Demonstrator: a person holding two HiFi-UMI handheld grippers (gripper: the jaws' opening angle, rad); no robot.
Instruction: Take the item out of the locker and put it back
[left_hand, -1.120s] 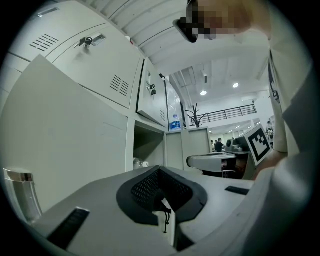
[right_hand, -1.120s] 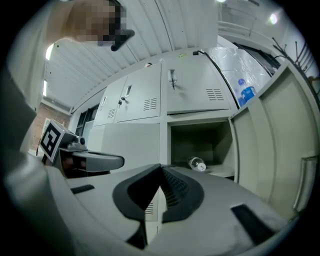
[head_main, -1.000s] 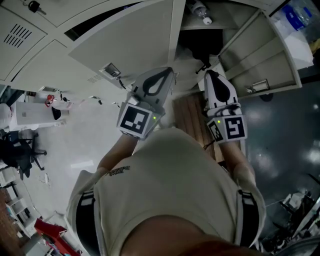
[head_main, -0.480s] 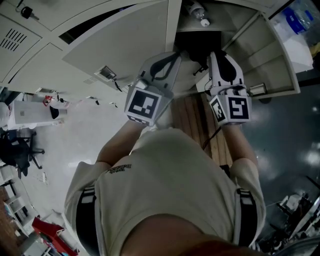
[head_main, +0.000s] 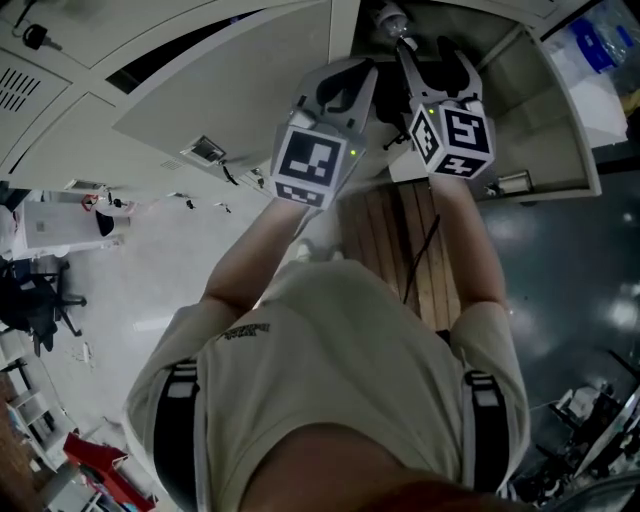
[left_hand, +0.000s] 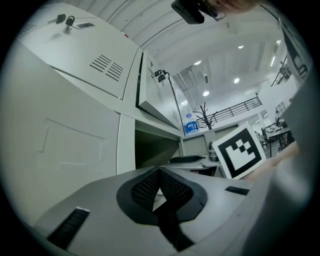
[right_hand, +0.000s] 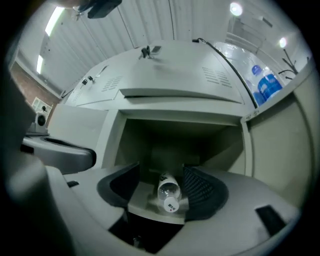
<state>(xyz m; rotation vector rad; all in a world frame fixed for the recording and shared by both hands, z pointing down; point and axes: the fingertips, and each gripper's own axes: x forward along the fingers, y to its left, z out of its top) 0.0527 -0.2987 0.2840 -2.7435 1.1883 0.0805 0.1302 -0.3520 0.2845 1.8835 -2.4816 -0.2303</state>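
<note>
While the right gripper (right_hand: 161, 169), jaws just opened, frames the bottle (right_hand: 168, 191) (lying on locker shelf (right_hand: 142, 204)), left gripper (left_hand: 160, 173) shut, empty.

Left gripper (left_hand: 159, 170) closed; right gripper (right_hand: 161, 169) newly open.

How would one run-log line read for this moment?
right hand-held gripper: jaws just opened, bottle lying loose between them | left hand-held gripper: shut, empty | locker: open

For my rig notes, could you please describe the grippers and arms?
The left gripper and right gripper are grey shells with black meshed pads and marker cubes, black squares on white. Short beige sleeves. The right jaws have just been opening, a bottle between them.
</note>
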